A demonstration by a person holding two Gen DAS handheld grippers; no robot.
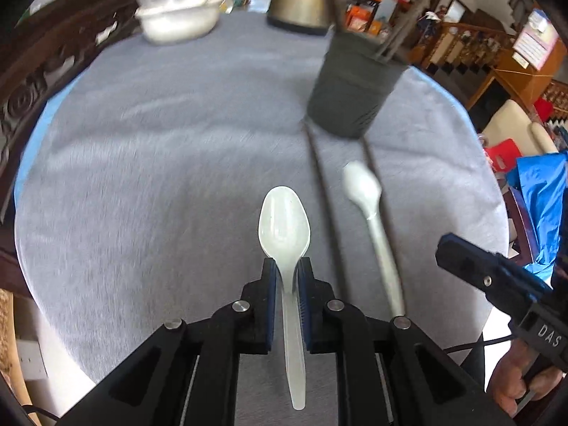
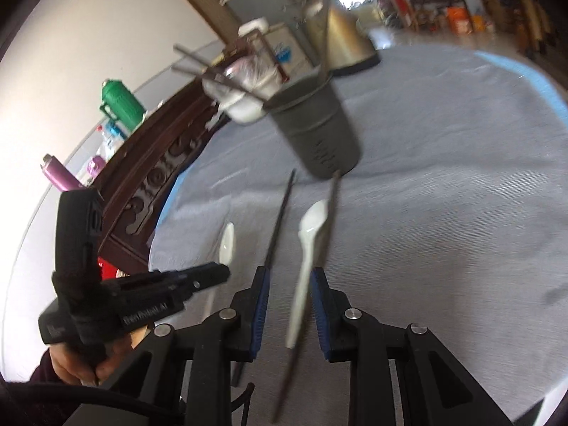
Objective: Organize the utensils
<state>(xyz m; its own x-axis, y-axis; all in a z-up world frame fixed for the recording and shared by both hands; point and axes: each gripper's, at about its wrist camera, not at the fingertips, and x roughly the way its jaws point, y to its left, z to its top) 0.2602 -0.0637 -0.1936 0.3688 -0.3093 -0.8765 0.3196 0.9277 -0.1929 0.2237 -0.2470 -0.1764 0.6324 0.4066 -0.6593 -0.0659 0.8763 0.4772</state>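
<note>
A round table covered in a grey cloth (image 1: 159,149) fills both views. In the left wrist view, the left gripper (image 1: 284,269) pinches a white plastic spoon (image 1: 284,220) by its neck, the blue-padded fingers (image 1: 270,277) pressed against either side of the handle. The bowl of the spoon points forward, away from the camera, and the handle runs back between the fingers.

Ahead and to the right stands a dark grey utensil holder (image 1: 355,81), upright on the cloth, with several dark chopsticks leaning out of its top. Between the holder and the gripper, two dark chopsticks (image 1: 321,184) lie on the cloth, with a second white spoon (image 1: 369,206) lying just beside them, its bowl towards the holder.

In the right wrist view, the right gripper (image 2: 289,284) is spread apart. The second white spoon (image 2: 309,248) and one chopstick (image 2: 332,206) lie between its fingers without clearly touching the pads; the other chopstick (image 2: 280,220) lies just to their left. The holder (image 2: 316,124) stands beyond.

At the far edge of the table sit a metal kettle (image 1: 298,0) and a white bowl (image 1: 177,17) wrapped in clear plastic.
</note>
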